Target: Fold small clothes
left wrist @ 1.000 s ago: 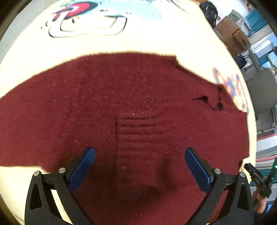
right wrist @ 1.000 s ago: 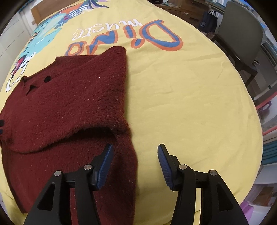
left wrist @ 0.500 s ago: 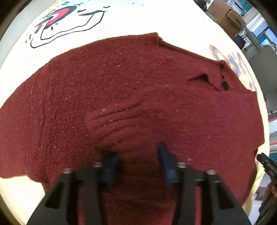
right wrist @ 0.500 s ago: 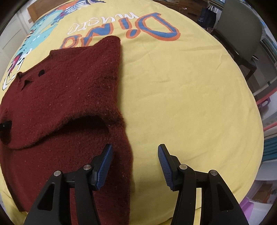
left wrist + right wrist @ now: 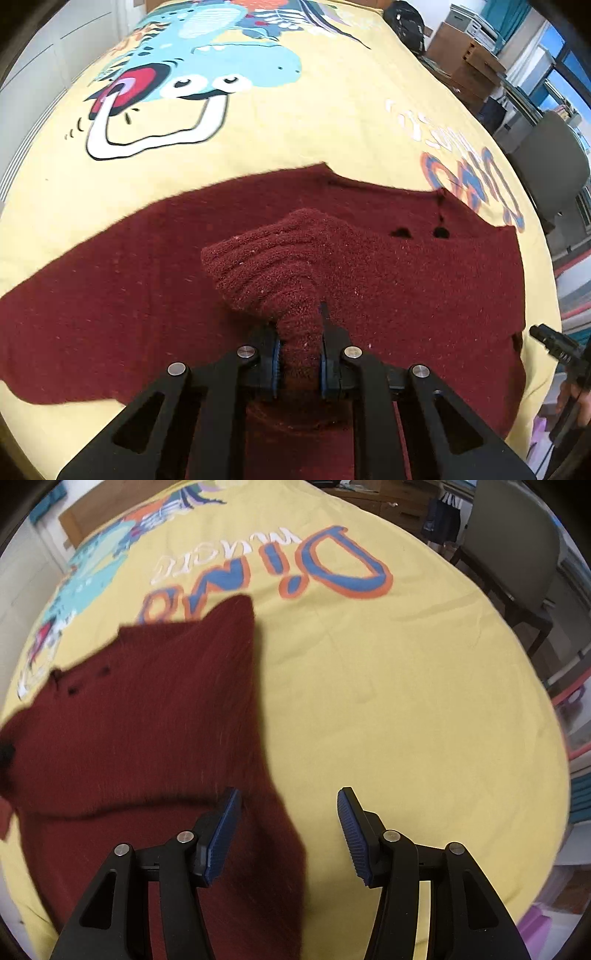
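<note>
A small dark red knitted sweater (image 5: 406, 280) lies spread on a yellow printed cloth (image 5: 295, 122). My left gripper (image 5: 300, 332) is shut on its ribbed sleeve cuff (image 5: 266, 262), which is lifted off the garment and bunched above the jaws. In the right wrist view the same sweater (image 5: 140, 716) covers the left side, its right edge running between the fingers. My right gripper (image 5: 288, 823) hangs just above that edge, jaws opening; its left pad (image 5: 221, 834) is over the knit and the right pad over bare cloth, pressing nothing.
The yellow cloth (image 5: 388, 709) carries a dinosaur print (image 5: 207, 70) and blue-orange lettering (image 5: 295, 576). A grey chair (image 5: 517, 554) stands beyond the table's far right edge. Boxes (image 5: 465, 55) and furniture sit behind. The other gripper's tip (image 5: 554, 347) shows at the right.
My left gripper closed on the sleeve cuff and lifted it off the sweater. My right gripper's jaws spread wider and shifted slightly along the sweater's edge.
</note>
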{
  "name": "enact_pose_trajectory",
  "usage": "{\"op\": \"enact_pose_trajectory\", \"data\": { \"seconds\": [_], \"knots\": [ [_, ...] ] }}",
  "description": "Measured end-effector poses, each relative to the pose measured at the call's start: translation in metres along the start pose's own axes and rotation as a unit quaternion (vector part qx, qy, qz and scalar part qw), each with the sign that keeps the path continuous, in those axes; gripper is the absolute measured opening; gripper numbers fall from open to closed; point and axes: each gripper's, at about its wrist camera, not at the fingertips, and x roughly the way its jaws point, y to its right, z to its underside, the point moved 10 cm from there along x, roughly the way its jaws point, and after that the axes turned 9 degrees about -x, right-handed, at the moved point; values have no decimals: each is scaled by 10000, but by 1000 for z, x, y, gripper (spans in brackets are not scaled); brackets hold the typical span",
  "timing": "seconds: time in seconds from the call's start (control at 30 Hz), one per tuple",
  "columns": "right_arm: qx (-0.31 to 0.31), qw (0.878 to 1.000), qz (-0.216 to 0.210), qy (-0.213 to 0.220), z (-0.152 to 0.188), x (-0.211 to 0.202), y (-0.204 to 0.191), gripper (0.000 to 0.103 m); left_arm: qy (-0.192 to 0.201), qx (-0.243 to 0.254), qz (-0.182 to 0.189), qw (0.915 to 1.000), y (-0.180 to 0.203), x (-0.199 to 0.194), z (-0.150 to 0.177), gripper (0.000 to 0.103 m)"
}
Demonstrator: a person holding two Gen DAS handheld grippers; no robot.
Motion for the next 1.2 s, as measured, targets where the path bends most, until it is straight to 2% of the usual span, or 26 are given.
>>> {"op": "enact_pose_trajectory", "data": {
  "seconds": [0.13,0.23,0.37,0.43,0.57,0.77,0.83,0.87,0.9,1.0,1.03,1.1,1.13,1.2],
  "knots": [
    [131,9996,-251,-56,-29,16,-8,64,-89,-98,-107,9999,-21,10,1,13],
    [46,9995,-231,-210,-43,37,-14,66,-202,-246,-134,9994,-35,15,1,13],
    [-44,9981,-453,-424,-44,60,-27,64,-302,-223,-176,9991,-41,23,6,13],
    [-92,9982,-467,-373,-44,62,-29,22,-318,-177,-208,9991,-43,25,10,13],
    [-109,9997,-149,-130,-47,46,-20,17,-301,-192,-141,9993,-45,21,13,13],
    [-296,9990,143,-311,-42,60,-22,17,-309,-123,-303,9990,-50,34,19,16],
    [-354,9989,185,-253,-42,58,-24,19,-228,-152,-343,9990,-52,34,19,19],
    [-417,9987,204,-217,-41,56,-26,20,-197,-141,-386,9990,-52,33,19,23],
    [-480,9984,238,-161,-41,54,-27,26,-166,-91,-434,9989,-52,31,19,29],
    [-583,9969,520,35,-39,45,-25,59,-144,17,-675,9976,-54,26,20,45],
    [-591,9967,544,95,-37,40,-25,64,-125,20,-744,9971,-56,23,20,48],
    [-610,9967,501,182,-34,32,-27,67,-43,7,-821,9966,-60,16,21,60],
    [-632,9966,487,219,-34,27,-28,76,-9,-9,-830,9965,-62,13,21,63],
    [-697,9958,472,371,-34,15,-33,82,75,-55,-803,9967,-65,2,21,69]
  ]
}}
